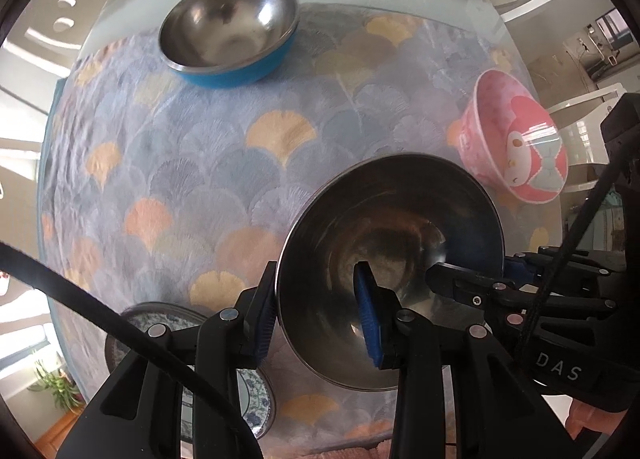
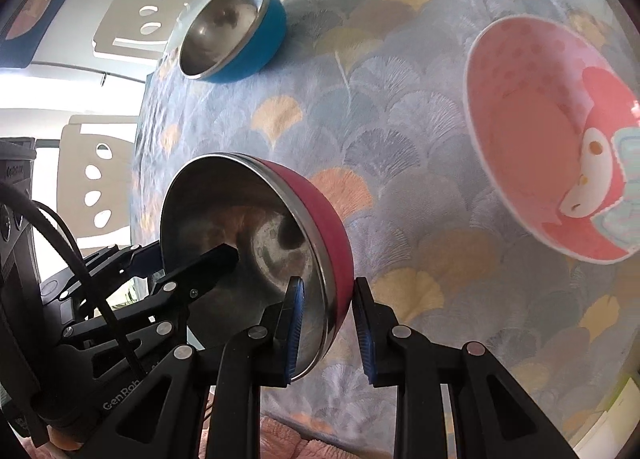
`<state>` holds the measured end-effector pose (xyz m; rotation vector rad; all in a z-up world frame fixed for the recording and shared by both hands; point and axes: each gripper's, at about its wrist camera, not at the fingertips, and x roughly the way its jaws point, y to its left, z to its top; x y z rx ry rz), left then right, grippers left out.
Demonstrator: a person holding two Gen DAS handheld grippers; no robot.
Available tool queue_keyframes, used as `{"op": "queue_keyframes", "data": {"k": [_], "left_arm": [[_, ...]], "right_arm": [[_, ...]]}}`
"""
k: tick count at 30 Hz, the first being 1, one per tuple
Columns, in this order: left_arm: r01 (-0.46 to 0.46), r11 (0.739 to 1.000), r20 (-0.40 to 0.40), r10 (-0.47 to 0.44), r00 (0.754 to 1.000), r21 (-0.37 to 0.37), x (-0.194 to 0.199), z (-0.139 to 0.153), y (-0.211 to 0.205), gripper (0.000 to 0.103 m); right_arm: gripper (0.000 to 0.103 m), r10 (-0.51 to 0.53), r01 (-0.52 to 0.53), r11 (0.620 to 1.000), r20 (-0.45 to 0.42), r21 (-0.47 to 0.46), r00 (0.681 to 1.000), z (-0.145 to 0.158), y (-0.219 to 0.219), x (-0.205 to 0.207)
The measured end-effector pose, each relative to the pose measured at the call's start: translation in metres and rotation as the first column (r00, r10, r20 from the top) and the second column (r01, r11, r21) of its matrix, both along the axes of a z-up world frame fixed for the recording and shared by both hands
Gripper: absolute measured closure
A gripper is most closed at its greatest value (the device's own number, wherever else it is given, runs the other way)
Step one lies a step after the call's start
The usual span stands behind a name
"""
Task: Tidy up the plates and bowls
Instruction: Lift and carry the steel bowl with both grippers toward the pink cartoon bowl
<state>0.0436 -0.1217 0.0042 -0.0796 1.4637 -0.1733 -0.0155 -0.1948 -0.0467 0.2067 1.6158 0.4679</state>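
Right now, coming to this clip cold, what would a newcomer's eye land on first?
First, the red steel bowl at the near edge of the table, clamped at opposite rims by both tongs, the left tongs and the right tongs. Then the pink cartoon bowl to the right on the patterned cloth. The blue steel bowl sits at the cloth's far edge.

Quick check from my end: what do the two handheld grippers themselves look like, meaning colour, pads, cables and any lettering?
Both are black plastic with silver rivets and ribbed blue pads. The left gripper has a black cable crossing in front of it; the right gripper shows another black cable beside it. White lettering reads "DAS" in the left view and "GenRob" in the right view.
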Motion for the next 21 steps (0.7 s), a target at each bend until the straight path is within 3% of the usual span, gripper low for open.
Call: {"op": "queue_keyframes", "data": {"k": [11, 21], "left_arm": [[0.037, 0.999, 0.02, -0.038, 0.999, 0.018, 0.017, 0.03, -0.033, 0.07], [0.049, 0.999, 0.05, -0.048, 0.998, -0.016, 0.033, 0.05, -0.062, 0.07]], "right_arm": [[0.077, -0.06, 0.06, 0.998, 0.031, 0.0, 0.998, 0.031, -0.036, 0.017], [0.077, -0.075, 0.077, 0.997, 0.084, -0.023, 0.994, 0.058, -0.062, 0.039]]}}
